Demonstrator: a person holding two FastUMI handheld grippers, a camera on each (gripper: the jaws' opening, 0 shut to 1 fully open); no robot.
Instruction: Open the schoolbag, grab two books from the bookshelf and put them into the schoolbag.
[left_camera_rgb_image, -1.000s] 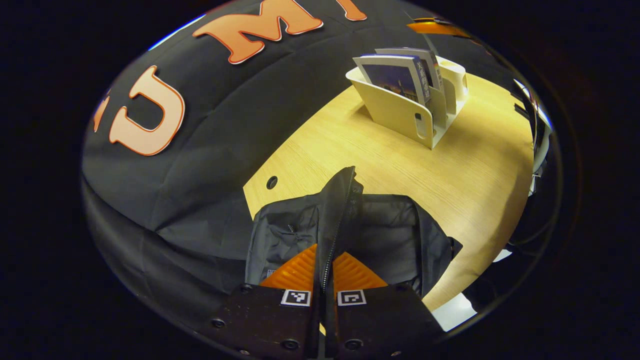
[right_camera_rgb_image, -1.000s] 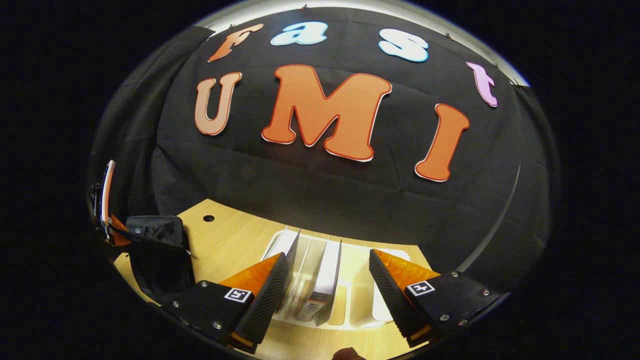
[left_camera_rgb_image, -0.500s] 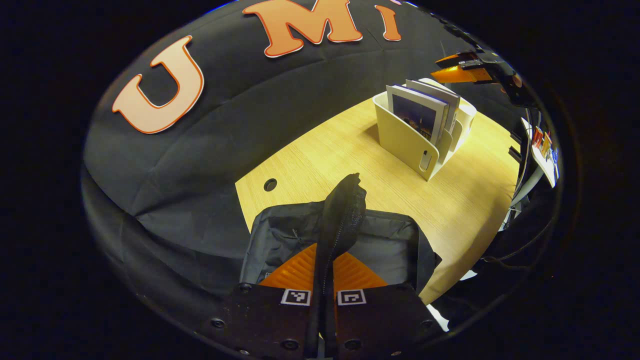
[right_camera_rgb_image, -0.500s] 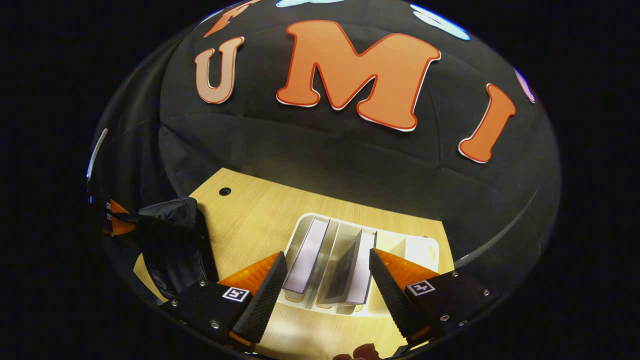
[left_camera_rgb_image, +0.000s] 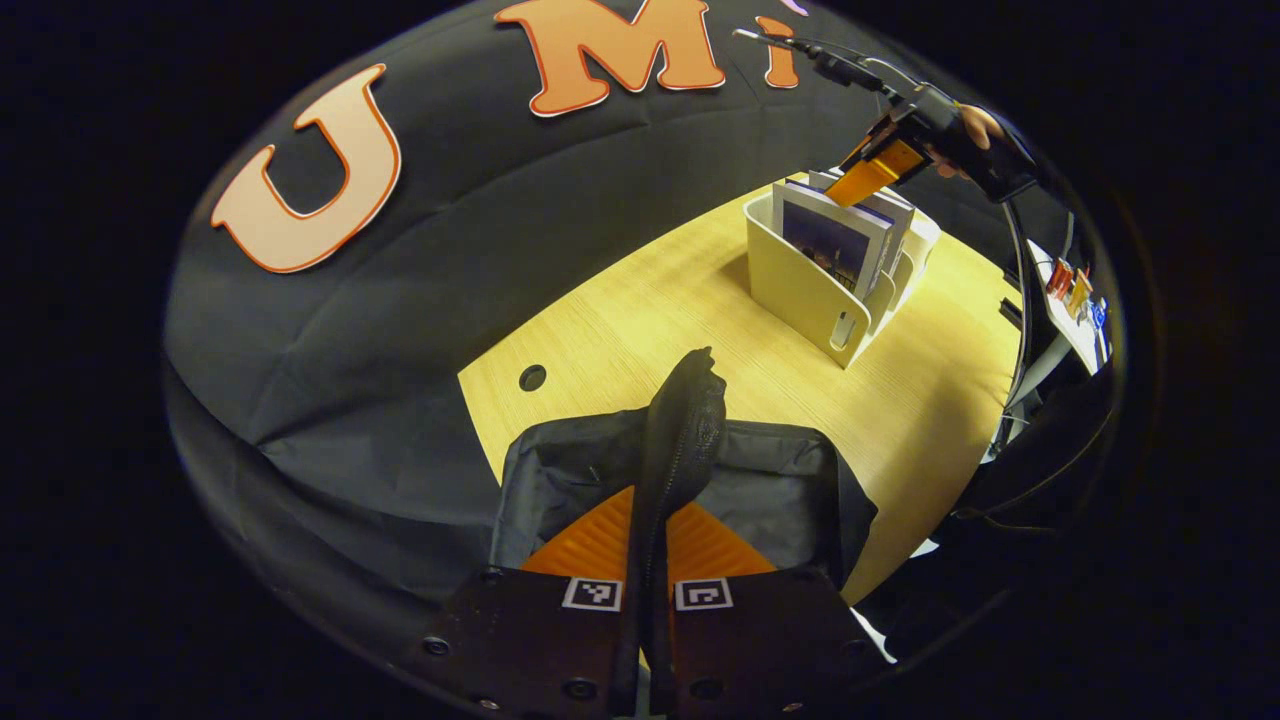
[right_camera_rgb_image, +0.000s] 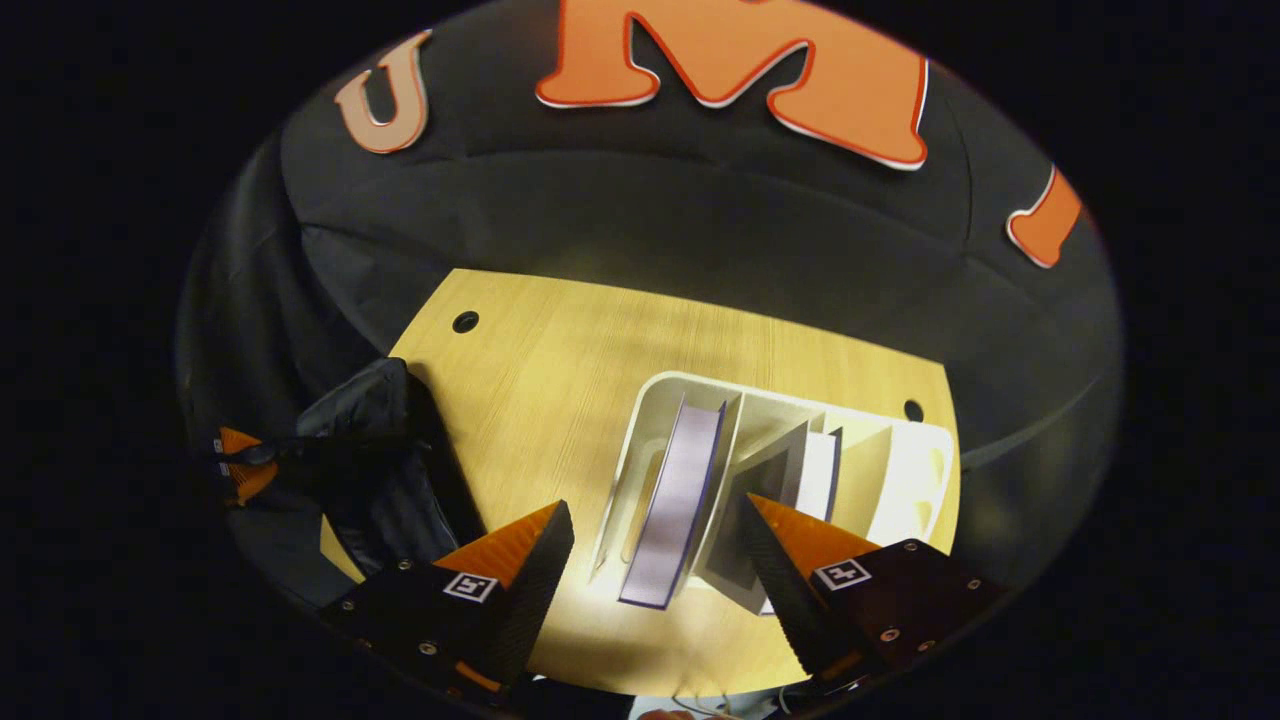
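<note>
The wooden table (right_camera_rgb_image: 560, 370) carries everything. The black schoolbag (left_camera_rgb_image: 780, 490) lies at its left end, near the corner with a round hole (left_camera_rgb_image: 532, 377), its top open (dark lining shows). The white bookshelf (right_camera_rgb_image: 900, 480) stands toward the far right corner, well apart from the bag, with two books upright in separate slots: a pale-edged book (right_camera_rgb_image: 675, 500) in the outer slot and a second book (right_camera_rgb_image: 815, 470) in the next. The left gripper (left_camera_rgb_image: 648, 540) is closed tight on the bag's zipper edge (left_camera_rgb_image: 680, 440), holding it raised. The right gripper (right_camera_rgb_image: 655, 540) hangs above the shelf, jaws wide apart and empty, astride the pale-edged book.
</note>
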